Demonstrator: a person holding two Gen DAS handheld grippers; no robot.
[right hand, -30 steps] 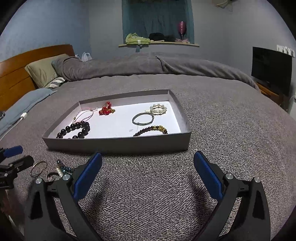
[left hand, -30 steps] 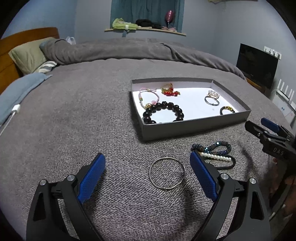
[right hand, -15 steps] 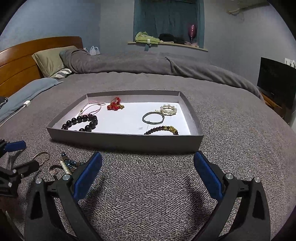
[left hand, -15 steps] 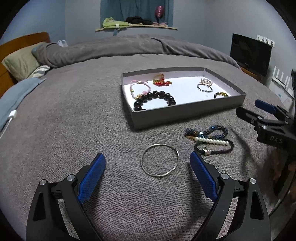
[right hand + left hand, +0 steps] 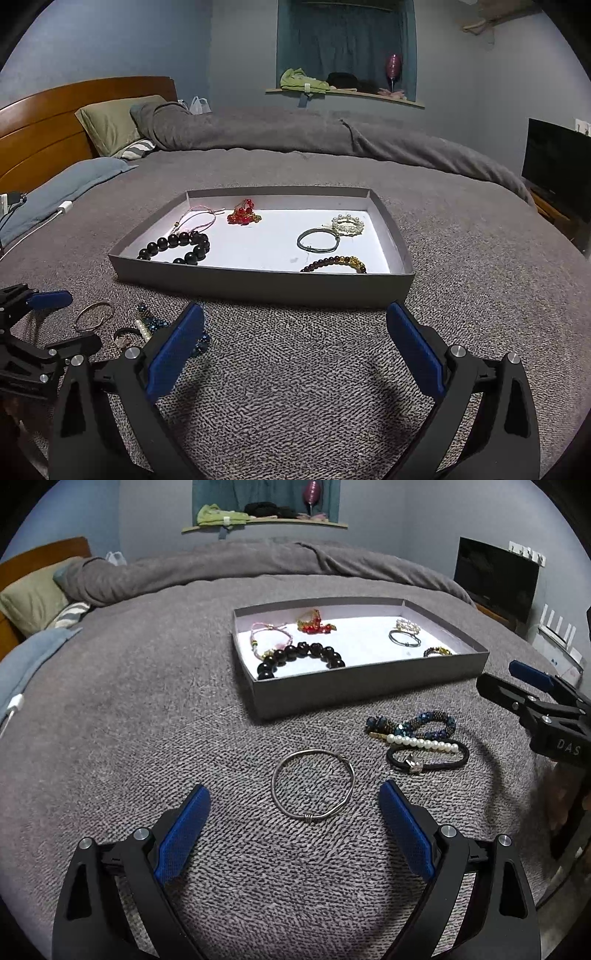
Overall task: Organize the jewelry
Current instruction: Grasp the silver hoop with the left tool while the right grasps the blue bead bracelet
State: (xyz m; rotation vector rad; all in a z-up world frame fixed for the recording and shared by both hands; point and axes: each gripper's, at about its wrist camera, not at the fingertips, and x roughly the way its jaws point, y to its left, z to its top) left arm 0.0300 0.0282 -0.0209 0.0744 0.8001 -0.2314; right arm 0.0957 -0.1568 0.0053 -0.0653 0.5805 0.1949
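A grey shallow box (image 5: pixel 369 681) on the bed holds several bracelets, among them a black bead bracelet (image 5: pixel 301 657); it also shows in the right wrist view (image 5: pixel 266 286). A silver bangle (image 5: pixel 313 783) lies on the blanket just ahead of my open, empty left gripper (image 5: pixel 295 834). To its right lie a blue bead bracelet (image 5: pixel 417 725), a pearl strand (image 5: pixel 424 744) and a black band (image 5: pixel 428 758). My right gripper (image 5: pixel 295 350) is open and empty, in front of the box's near wall. The loose pieces sit to its left (image 5: pixel 147 328).
The grey blanket (image 5: pixel 129 701) covers the whole bed. Pillows (image 5: pixel 110 125) and a wooden headboard (image 5: pixel 44 122) are at the far left. A dark screen (image 5: pixel 495 576) stands at the right. A white charger cable (image 5: pixel 13 707) lies at the left edge.
Both grippers have drawn back and risen a little. The bangle and loose bracelets now sit farther ahead of the left gripper. Nothing was picked up; both stay open.
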